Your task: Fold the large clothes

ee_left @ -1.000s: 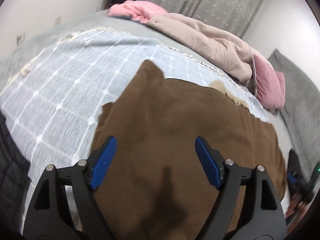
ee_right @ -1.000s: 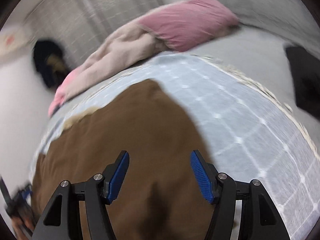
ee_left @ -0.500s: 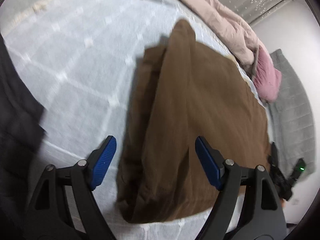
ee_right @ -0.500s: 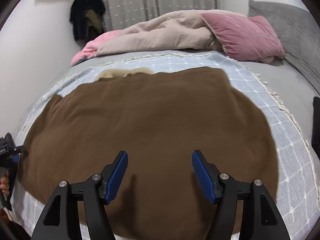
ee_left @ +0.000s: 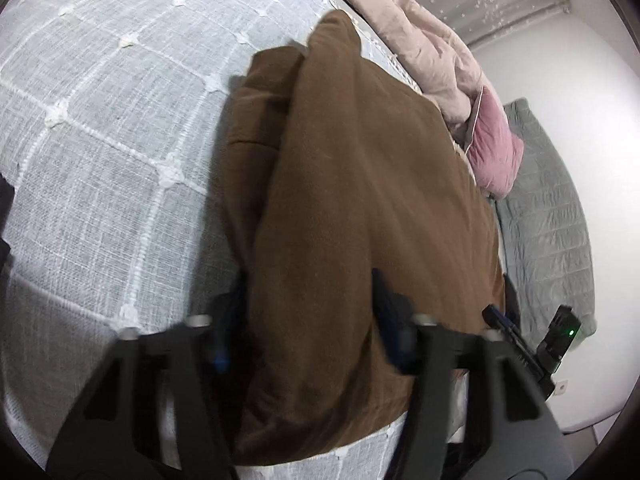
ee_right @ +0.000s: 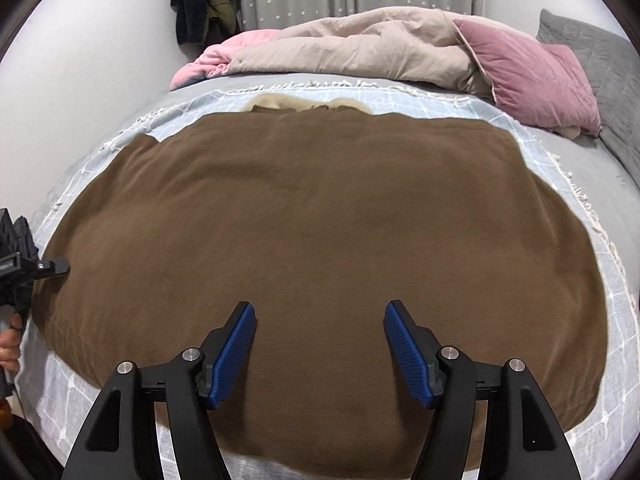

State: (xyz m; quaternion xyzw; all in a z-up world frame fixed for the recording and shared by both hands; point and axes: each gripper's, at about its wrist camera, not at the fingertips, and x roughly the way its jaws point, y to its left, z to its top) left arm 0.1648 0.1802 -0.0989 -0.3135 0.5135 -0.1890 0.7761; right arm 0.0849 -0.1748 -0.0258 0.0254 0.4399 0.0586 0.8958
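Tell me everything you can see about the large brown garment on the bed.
The large brown garment looks like soft, matte fleece or knit, plain in colour. It lies spread flat on a pale blue checked bedcover, with a tan lining showing at its far edge. One side is folded, showing layered edges. The left gripper is closing over the near side edge, fabric between its fingers. The right gripper hovers open above the near hem.

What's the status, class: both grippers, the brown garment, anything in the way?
Left gripper closing, garment edge between. Right gripper open above garment. Garment flat on blanket. Nothing in the way.
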